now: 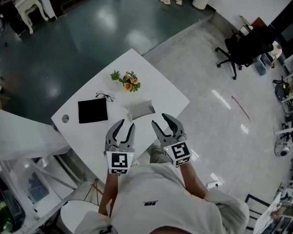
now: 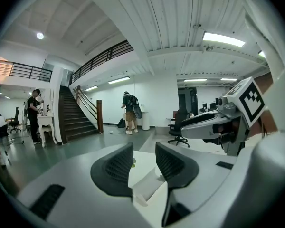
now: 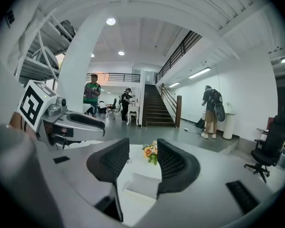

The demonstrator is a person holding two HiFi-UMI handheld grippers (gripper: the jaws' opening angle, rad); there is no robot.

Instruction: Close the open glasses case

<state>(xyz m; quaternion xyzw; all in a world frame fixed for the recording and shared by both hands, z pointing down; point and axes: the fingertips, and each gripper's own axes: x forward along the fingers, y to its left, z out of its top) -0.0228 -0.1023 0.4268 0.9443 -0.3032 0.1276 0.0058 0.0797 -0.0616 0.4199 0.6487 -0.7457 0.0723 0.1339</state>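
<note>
The glasses case (image 1: 140, 109) is white and lies open on the white table (image 1: 161, 89), near its front edge. A pair of thin black glasses (image 1: 105, 96) rests to its left, behind a black square pad (image 1: 93, 110). My left gripper (image 1: 127, 125) hovers just short of the case with its jaws apart and nothing between them. My right gripper (image 1: 159, 119) is beside it, also open and empty. The case (image 2: 149, 186) shows low between the jaws of the left gripper (image 2: 143, 163) in its own view. In the right gripper view it (image 3: 145, 184) lies just ahead of the right gripper (image 3: 142, 158).
A small bunch of orange flowers (image 1: 126, 80) lies at the back of the table, and shows as flowers (image 3: 151, 151) beyond the case. A round grommet (image 1: 65, 118) sits at the left corner. A black office chair (image 1: 239, 50) stands far right. People stand far off near a staircase (image 2: 73, 118).
</note>
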